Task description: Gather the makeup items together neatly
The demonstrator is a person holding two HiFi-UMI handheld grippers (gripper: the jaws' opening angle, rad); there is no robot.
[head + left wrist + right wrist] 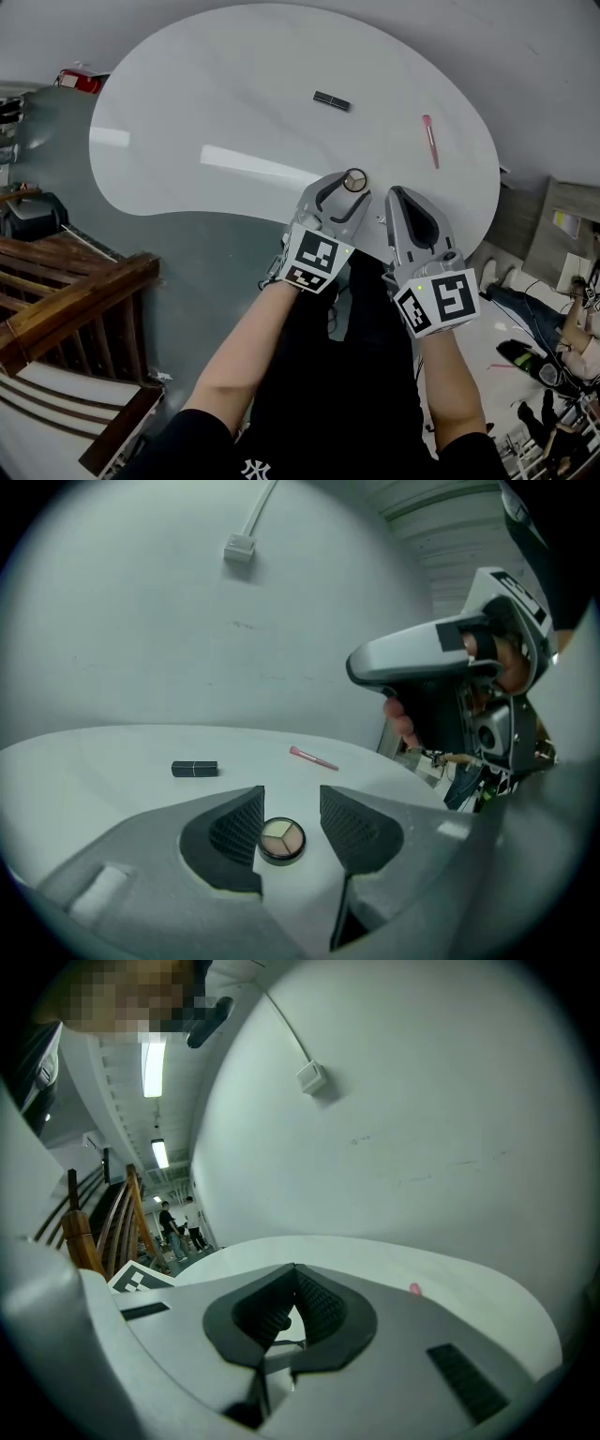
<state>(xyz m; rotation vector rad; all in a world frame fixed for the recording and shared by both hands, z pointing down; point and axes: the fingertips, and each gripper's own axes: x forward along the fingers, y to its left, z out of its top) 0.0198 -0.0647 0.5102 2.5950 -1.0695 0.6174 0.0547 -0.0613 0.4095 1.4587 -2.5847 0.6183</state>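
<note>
Our left tool point(291, 803) stands apart, the compact point(281, 839) lying between its jaws, untouched; our right tool point(294, 1297) is closed, empty, alongside.

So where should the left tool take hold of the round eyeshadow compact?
Across its round rim, on opposite sides, coming in low from the near table edge. The eyeshadow compact lies flat on the table, a shallow disc, and sits between the open jaws of the left tool, so probably only its sidewall offers purchase.
</note>
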